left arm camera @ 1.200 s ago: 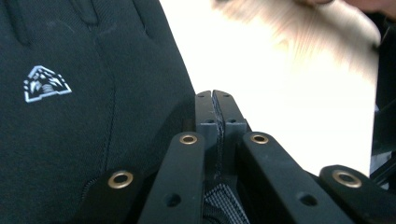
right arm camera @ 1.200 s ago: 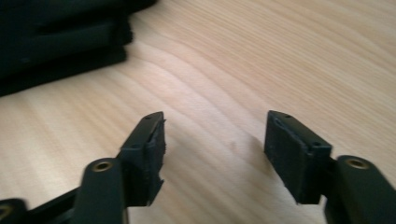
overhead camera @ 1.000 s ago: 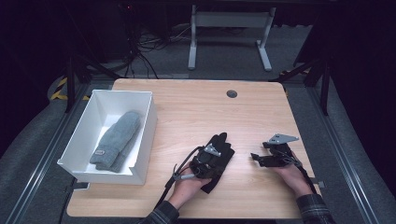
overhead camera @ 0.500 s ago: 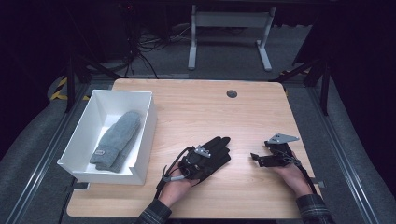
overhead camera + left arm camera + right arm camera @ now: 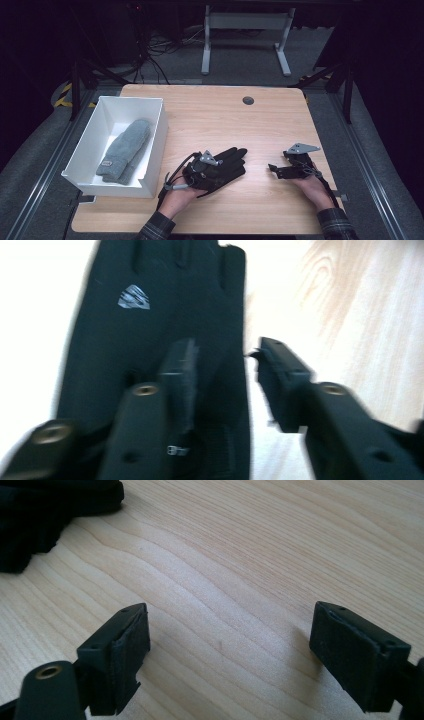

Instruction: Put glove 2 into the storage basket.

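Observation:
A black glove [image 5: 232, 159] lies flat on the wooden table [image 5: 225, 115], its fingers toward the far right. My left gripper [image 5: 215, 170] hovers over its cuff end. In the left gripper view the glove [image 5: 150, 315], with a small silver logo, runs under the left jaw. The left gripper [image 5: 227, 352] has just been opening its jaws; the glove's edge and bare wood show in the gap, and neither pad presses on the glove. My right gripper [image 5: 274, 171] rests low to the glove's right. The right gripper [image 5: 230, 630] stands open over bare wood, the glove [image 5: 45, 515] off at its upper left.
A white bin [image 5: 159, 135] stands at the table's left side with a grey mitten [image 5: 125, 150] lying inside. A round dark grommet [image 5: 248, 100] sits near the far edge. Beyond the table are a metal stand and cables on the floor.
The left gripper carried the bunched glove slightly left, then opened its jaws; the glove now lies flat on the table. The right gripper has stayed put.

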Available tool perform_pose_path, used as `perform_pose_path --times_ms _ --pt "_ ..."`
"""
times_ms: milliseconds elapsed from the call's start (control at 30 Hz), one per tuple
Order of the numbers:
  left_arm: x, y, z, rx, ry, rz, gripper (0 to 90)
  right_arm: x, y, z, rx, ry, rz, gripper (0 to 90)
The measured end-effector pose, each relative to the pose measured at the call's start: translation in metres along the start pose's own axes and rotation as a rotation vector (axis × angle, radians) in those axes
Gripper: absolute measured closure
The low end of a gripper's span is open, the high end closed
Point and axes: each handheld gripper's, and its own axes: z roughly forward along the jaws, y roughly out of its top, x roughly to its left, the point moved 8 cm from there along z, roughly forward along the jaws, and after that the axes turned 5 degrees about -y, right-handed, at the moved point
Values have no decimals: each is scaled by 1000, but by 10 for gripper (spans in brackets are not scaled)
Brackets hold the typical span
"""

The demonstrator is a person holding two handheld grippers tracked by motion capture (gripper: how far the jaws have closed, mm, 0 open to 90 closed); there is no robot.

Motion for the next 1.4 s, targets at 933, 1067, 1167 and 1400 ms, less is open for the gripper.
perform_pose_path --times_ms 933,1067,1167,1400 --pt "42 12 38 87 33 82 148 0 0 0 0 -2 0 169" --pt "43 9 41 77 7 57 153 0 0 0 -1 0 0 170" --pt "43 8 41 81 2 64 162 1 0 0 -1 1 -1 171" --pt "35 7 38 103 -47 75 342 1 0 0 -3 3 -1 174"
